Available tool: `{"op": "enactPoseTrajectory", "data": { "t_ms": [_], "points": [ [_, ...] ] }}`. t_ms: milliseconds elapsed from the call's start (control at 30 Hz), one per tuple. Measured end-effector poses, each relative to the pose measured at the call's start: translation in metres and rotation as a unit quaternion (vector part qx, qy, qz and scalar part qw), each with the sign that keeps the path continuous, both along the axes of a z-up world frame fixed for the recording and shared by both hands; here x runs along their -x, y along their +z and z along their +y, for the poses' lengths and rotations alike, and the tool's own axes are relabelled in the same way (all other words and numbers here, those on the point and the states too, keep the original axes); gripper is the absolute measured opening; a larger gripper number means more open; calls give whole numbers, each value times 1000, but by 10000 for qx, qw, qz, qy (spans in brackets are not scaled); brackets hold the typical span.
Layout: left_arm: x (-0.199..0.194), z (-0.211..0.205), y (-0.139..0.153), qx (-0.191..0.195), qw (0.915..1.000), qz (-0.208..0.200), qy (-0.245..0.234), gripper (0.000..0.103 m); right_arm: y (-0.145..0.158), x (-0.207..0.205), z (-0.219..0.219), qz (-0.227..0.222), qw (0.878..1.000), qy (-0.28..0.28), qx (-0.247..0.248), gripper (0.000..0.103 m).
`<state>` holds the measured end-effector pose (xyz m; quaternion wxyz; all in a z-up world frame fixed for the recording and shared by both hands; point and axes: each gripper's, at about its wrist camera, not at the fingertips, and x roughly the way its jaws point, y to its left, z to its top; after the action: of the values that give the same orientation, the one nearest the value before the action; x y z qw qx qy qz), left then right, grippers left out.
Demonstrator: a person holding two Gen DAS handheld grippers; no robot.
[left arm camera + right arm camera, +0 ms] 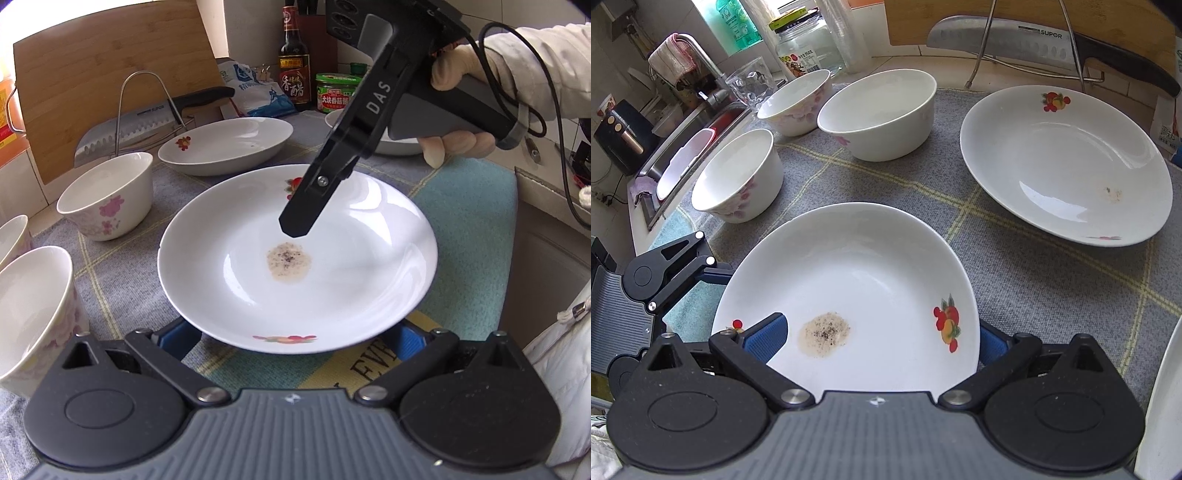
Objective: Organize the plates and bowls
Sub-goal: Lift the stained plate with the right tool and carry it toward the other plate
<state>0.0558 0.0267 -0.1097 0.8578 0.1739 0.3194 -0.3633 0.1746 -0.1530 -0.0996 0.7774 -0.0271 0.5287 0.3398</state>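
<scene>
A white plate with fruit print and a brown stain point(295, 258) lies on the grey checked mat; it also shows in the right wrist view point(857, 288). My left gripper point(295, 338) is open, its blue pads on either side of and below the plate's near rim. My right gripper point(875, 338) has one blue pad point(766, 338) over the plate and one point(991, 347) under its rim, so open or shut is unclear; its finger point(301, 210) hangs above the plate. A second fruit plate point(1063, 162) lies beyond. Three floral bowls point(879, 114) point(794, 101) point(738, 177) stand nearby.
A knife point(147, 122) rests on a wire rack against a wooden cutting board point(110, 74). Sauce bottle point(293, 55), jar point(334, 92) and bag stand at the back. Another white dish point(391, 144) sits behind my right gripper. A sink point(687, 155) lies to the left.
</scene>
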Motion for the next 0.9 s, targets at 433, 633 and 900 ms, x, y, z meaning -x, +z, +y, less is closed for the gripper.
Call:
{"op": "enactPoseTrajectory", "data": {
  "t_ms": [433,633,900],
  "points": [
    [-3,0,0,4,9999,47,-92,103,2,-14,-4,560,9983,136,-95,103],
    [-5,0,-1,7,9999,80,-130,103,1,-24,-6,936,9953,26,-262,103],
    [-6,0,0,-18,9999,97,-141,103,2,-24,-7,1029,9942,1,-304,103]
  ]
}}
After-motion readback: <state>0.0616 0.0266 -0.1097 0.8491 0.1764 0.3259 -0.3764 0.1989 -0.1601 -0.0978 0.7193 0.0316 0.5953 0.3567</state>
